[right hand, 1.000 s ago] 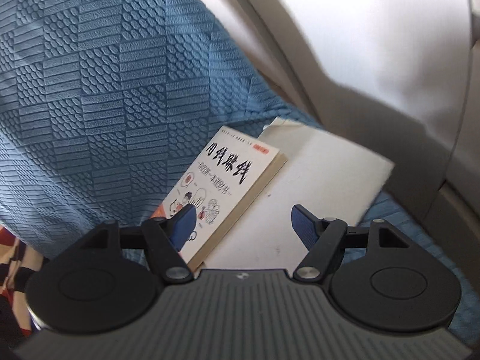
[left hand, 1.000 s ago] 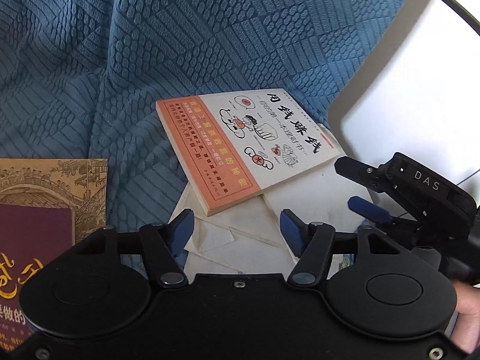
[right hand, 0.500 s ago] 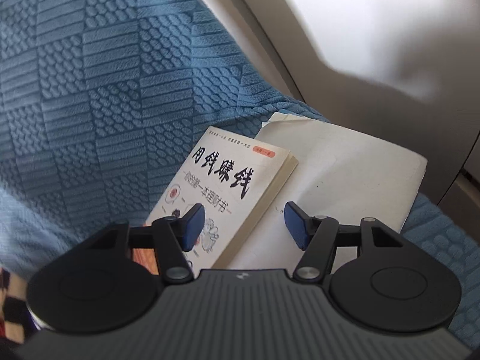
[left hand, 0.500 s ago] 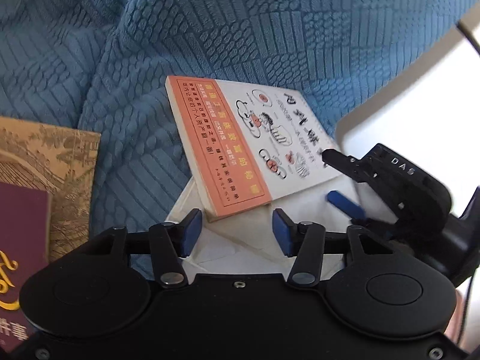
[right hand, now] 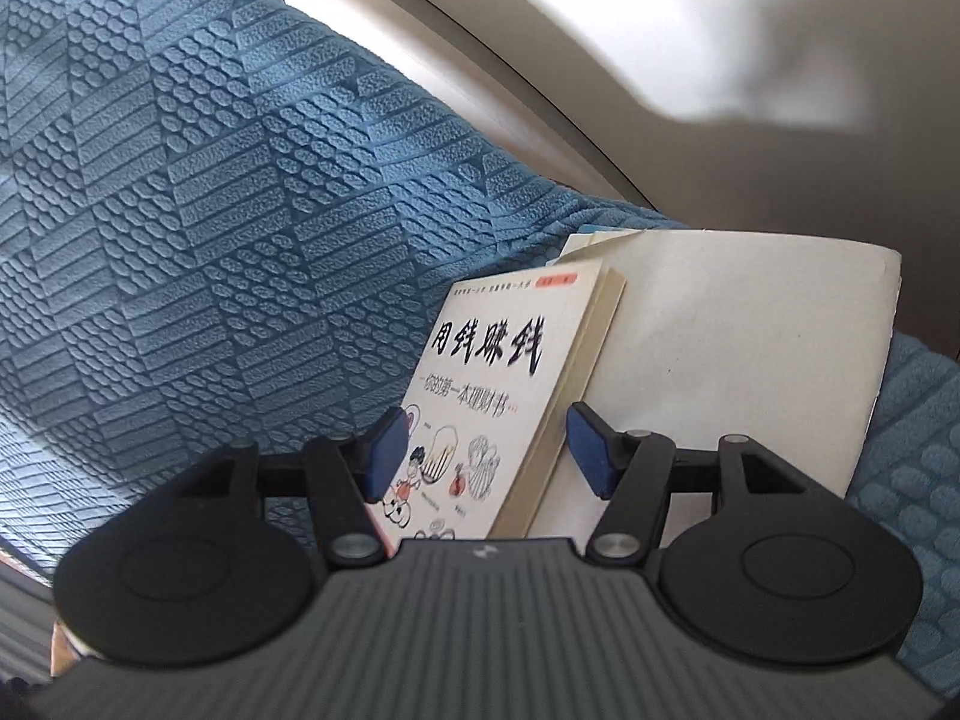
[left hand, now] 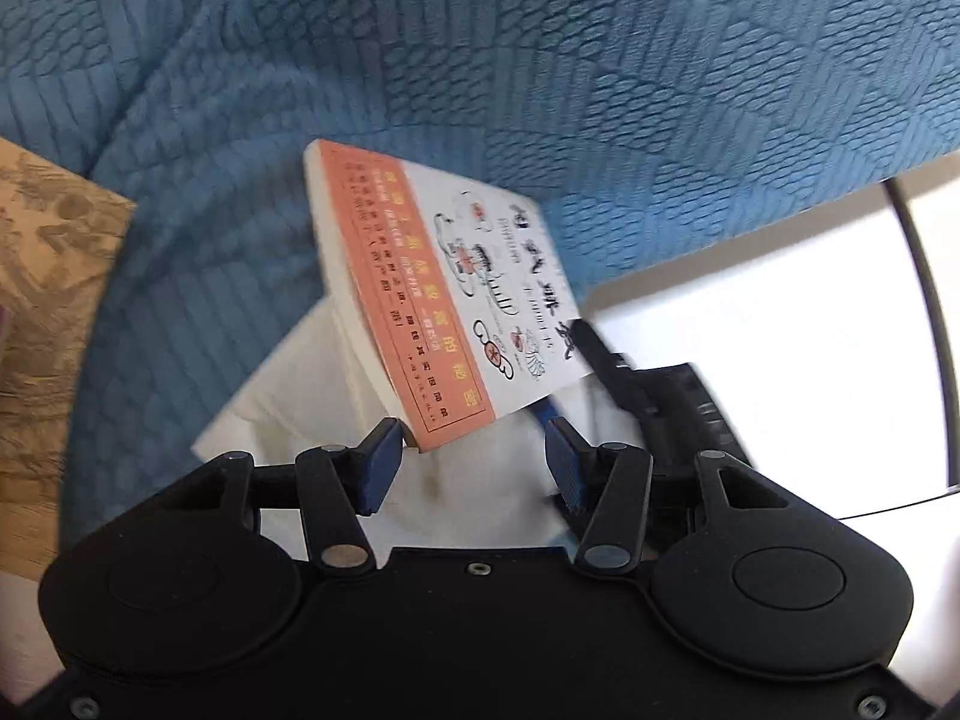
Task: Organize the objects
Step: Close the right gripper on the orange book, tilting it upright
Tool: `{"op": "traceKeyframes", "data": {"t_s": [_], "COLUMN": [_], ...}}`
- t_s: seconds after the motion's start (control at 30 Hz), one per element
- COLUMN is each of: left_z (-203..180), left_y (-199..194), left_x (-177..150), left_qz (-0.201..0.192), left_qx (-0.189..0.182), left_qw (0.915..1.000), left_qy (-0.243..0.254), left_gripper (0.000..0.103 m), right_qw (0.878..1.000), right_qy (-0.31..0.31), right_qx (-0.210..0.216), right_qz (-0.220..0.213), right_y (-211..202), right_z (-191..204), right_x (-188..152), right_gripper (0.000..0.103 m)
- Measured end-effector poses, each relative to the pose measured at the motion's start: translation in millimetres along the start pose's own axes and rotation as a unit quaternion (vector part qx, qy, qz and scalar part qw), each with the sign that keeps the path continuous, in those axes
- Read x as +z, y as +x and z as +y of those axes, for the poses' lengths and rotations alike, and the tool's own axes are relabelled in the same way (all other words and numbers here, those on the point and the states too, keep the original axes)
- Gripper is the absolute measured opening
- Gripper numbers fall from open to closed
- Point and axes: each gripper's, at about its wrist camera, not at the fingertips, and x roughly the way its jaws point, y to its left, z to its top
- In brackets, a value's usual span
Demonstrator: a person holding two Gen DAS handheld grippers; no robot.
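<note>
Paperback book [right hand: 510,384] with a white cover, black brush-style characters, small cartoon drawings and an orange band along one long side lies face up on top of a larger, plain cream-white book [right hand: 738,354], both resting on a blue textured quilted cover [right hand: 210,228]. In the right wrist view its long axis runs from near the camera up and away, leaning a little to the right, with the title end farthest and its page edge turned toward the cream book's bare cover. In the left wrist view [left hand: 444,294] the same book points away and to the upper left, its orange band on the left, and its near corner overhangs the cream-white book [left hand: 312,384] beneath. The right gripper [right hand: 486,456] straddles the near end of the paperback, blue pads on either side; its jaws have just been closing with the book between them, but a gap shows at the right pad, so it is not gripping. The left gripper [left hand: 468,462] has its jaws parted too, also just closing, with the orange corner between the pads and grazing the left one; nothing is clamped. A tan, picture-printed book cover [left hand: 48,300] lies at the left edge of the left wrist view, well apart.
</note>
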Motion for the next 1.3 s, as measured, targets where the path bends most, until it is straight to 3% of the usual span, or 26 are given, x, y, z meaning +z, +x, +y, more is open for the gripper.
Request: {"op": "traceKeyframes", "data": {"t_s": [0.27,0.33,0.4,0.53,0.77,0.83,0.9,1.07,1.3], "left_z": [-14,-15,-13,-21,-23,-17,-12,6,17], "left_y": [-9,-10,-6,-8,-37,-50,-54,-42,-1], "left_x": [3,2,0,-4,-5,0,11,45,74], "left_qz": [-0.009,-0.002,0.015,0.008,-0.026,-0.041,-0.055,-0.055,0.009], "left_qx": [-0.029,-0.043,-0.066,-0.033,0.033,0.050,0.058,0.062,0.105], "left_qw": [0.9995,0.9990,0.9977,0.9988,0.9959,0.9954,0.9948,0.9957,0.9938], "left_qy": [0.013,0.016,0.008,0.035,0.080,0.070,0.063,0.042,0.037], "left_gripper": [0.048,0.039,0.038,0.038,0.043,0.051,0.066,0.068,0.068], "right_qw": [0.993,0.992,0.988,0.989,0.992,0.991,0.990,0.988,0.983], "right_qy": [0.100,0.108,0.121,0.107,0.074,0.078,0.083,0.089,0.111], "right_qx": [0.055,0.066,0.089,0.075,0.055,0.060,0.066,0.085,0.103], "right_qz": [0.024,0.028,0.046,0.068,0.084,0.085,0.089,0.096,0.101], "right_y": [-6,-5,0,9,29,30,32,36,38], "right_z": [-17,-18,-21,-15,-7,-11,-12,-15,-22], "right_x": [-8,-8,-9,-16,-12,-13,-11,-8,-7], "right_gripper": [0.063,0.063,0.063,0.042,0.018,0.018,0.018,0.018,0.018]}}
